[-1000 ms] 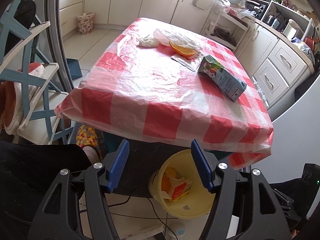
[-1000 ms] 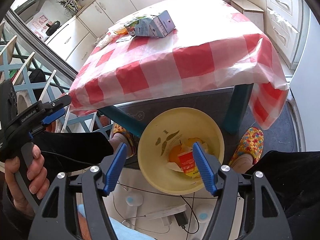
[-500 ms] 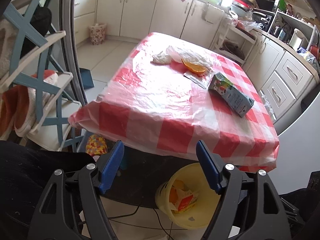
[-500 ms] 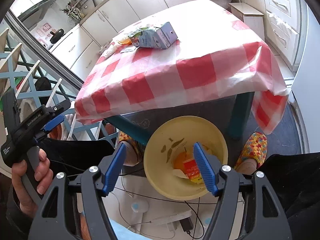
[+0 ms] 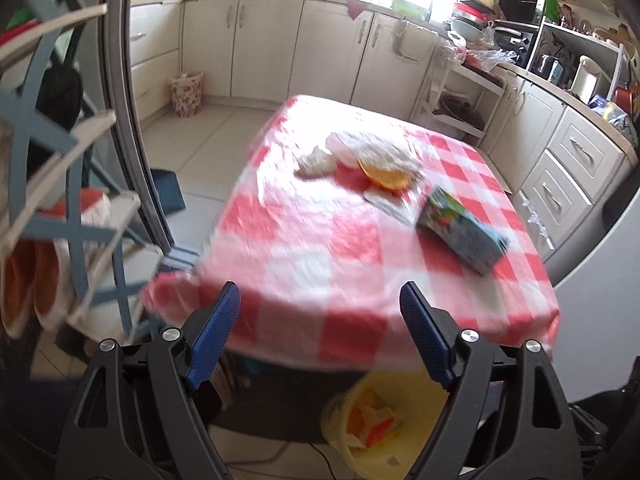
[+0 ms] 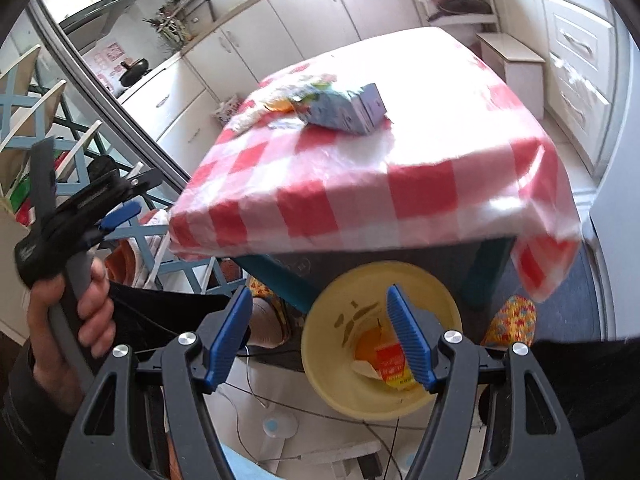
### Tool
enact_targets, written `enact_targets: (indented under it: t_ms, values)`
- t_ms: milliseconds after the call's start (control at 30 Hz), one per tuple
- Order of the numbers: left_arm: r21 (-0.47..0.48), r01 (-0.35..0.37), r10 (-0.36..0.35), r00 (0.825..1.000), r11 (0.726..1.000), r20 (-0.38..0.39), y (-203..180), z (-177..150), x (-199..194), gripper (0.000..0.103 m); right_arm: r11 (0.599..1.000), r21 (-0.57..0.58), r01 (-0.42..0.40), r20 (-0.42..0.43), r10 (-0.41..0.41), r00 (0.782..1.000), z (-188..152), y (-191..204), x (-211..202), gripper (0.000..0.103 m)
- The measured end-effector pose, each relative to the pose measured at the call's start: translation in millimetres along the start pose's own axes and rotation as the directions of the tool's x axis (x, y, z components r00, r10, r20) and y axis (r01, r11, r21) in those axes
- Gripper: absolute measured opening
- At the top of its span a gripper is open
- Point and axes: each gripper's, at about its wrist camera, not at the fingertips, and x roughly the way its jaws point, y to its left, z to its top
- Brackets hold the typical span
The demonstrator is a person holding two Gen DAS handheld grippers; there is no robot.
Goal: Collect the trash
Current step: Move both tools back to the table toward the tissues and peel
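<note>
A blue drink carton (image 5: 464,236) (image 6: 348,110) lies on its side on the red-checked table (image 5: 320,264) (image 6: 360,196). Behind it sit an orange peel (image 5: 384,176), a flat wrapper (image 5: 390,204), a clear plastic bag (image 5: 372,148) and a crumpled tissue (image 5: 316,162). A yellow bin (image 5: 384,424) (image 6: 340,360) stands on the floor under the table's near edge, holding a red-yellow package (image 6: 394,366) and orange scraps. My left gripper (image 5: 320,312) hovers before the table edge, jaws opening, nothing between them. My right gripper (image 6: 320,314) stands open above the bin, empty.
A blue-and-white folding chair (image 5: 60,184) with clothes stands left of the table. White kitchen cabinets (image 5: 280,40) line the back and right walls. A hand (image 6: 92,312) holds the left gripper at the left of the right wrist view. Cables (image 6: 300,408) lie on the floor.
Both grippers have risen and tilted up, so the table and kitchen fill more of each view and the bin sits lower. The left jaws have spread wider.
</note>
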Motion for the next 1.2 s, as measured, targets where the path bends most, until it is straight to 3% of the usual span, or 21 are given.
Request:
enact_targets:
  t_ms: [167, 433, 533, 700, 800, 867, 1000, 1100, 1133, 1200]
  values:
    - [0.003, -0.026, 0.026, 0.999, 1.0, -0.023, 10, 36, 31, 0.078, 0.998, -0.069, -0.006, 0.03, 0.008, 1.0, 41, 9, 8, 0.07]
    - [-0.006, -0.052, 0.051, 0.994, 0.999, -0.092, 3, 73, 97, 0.078, 0.995, -0.073, -0.065, 0.053, 0.069, 0.996, 129, 6, 44, 0.07]
    - [0.014, -0.069, 0.07, 0.991, 0.998, -0.116, -4, 85, 126, 0.078, 0.993, -0.109, -0.035, 0.051, 0.041, 0.998, 158, 9, 67, 0.07]
    - [0.04, -0.096, 0.101, 0.985, 0.995, -0.143, -12, 102, 167, 0.078, 0.988, -0.137, -0.074, -0.014, 0.072, 0.997, 197, 20, 119, 0.069]
    - [0.058, -0.106, 0.113, 0.983, 0.993, -0.147, -17, 111, 183, 0.078, 0.99, -0.106, -0.096, -0.061, 0.09, 0.994, 216, 17, 148, 0.056]
    - [0.077, -0.112, 0.122, 0.981, 0.991, -0.15, -21, 118, 196, 0.078, 0.991, -0.089, -0.1, -0.089, 0.092, 0.992, 228, 16, 166, 0.053]
    - [0.101, -0.123, 0.138, 0.977, 0.987, -0.16, -25, 128, 217, 0.078, 0.993, -0.086, -0.085, -0.117, 0.074, 0.99, 242, 24, 191, 0.052]
    - [0.111, -0.127, 0.145, 0.976, 0.986, -0.166, -26, 131, 229, 0.078, 0.995, -0.005, -0.102, -0.139, 0.101, 0.985, 251, 20, 205, 0.052]
    - [0.122, -0.133, 0.152, 0.976, 0.983, -0.156, -26, 131, 230, 0.075, 0.995, 0.021, -0.099, -0.16, 0.101, 0.982, 253, 18, 212, 0.052]
    - [0.146, -0.133, 0.154, 0.977, 0.98, -0.145, -28, 132, 230, 0.059, 0.996, 0.031, -0.082, -0.21, 0.087, 0.974, 252, 19, 227, 0.052]
